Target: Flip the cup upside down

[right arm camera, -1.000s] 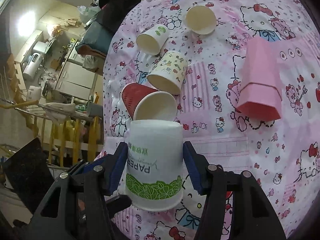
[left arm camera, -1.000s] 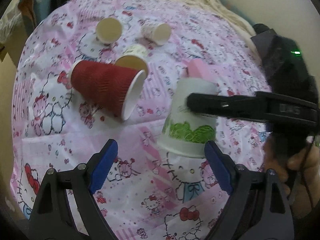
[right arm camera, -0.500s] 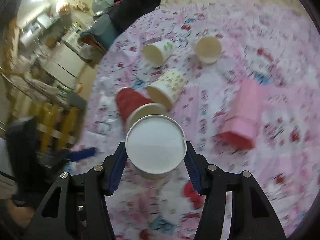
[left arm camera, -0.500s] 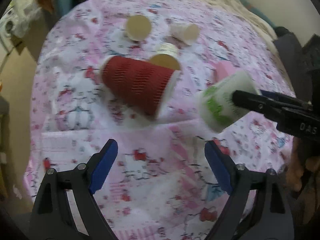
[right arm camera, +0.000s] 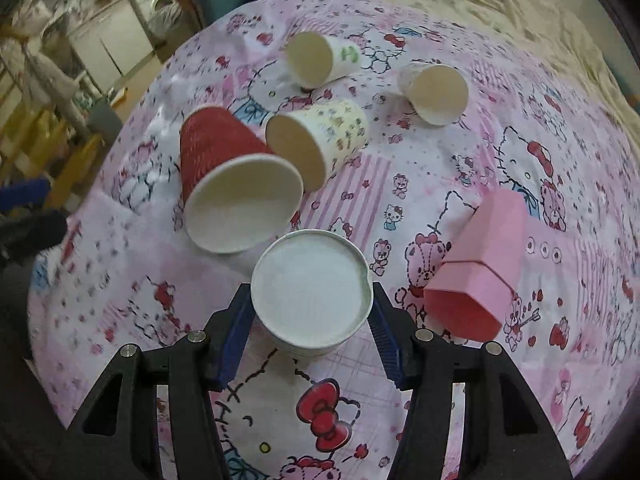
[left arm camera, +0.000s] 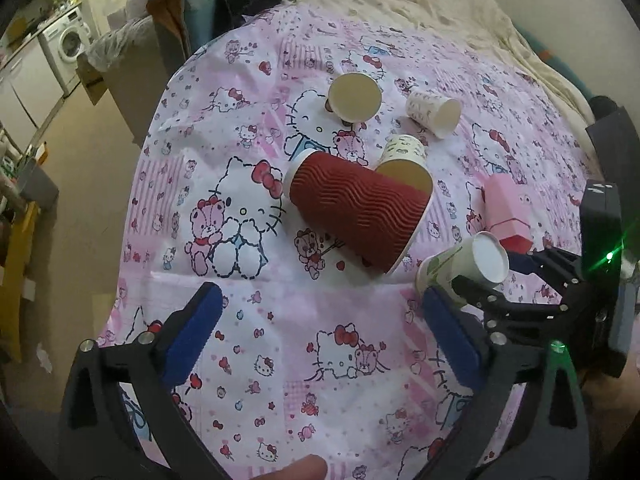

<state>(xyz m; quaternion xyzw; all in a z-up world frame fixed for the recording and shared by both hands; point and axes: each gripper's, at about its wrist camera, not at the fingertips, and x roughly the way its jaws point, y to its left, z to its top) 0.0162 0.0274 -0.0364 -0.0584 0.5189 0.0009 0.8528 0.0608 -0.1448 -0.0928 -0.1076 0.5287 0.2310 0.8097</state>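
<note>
Hello Kitty tablecloth [right arm camera: 460,184]; right gripper [right arm camera: 310,320] clamps white paper cup [right arm camera: 310,288] sideways; left gripper [left arm camera: 320,332] wide, empty. Finish roll, set rim flat, clear of red cup [right arm camera: 224,184].

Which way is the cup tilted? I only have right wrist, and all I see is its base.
Observer: In left wrist the cup leans, its mouth down-left toward the cloth and its base up-right.
Operator: Plain white?
Observer: No, there's a green print on its side.
Operator: Left gripper?
Observer: The left gripper is open, with nothing between its fingers.
</note>
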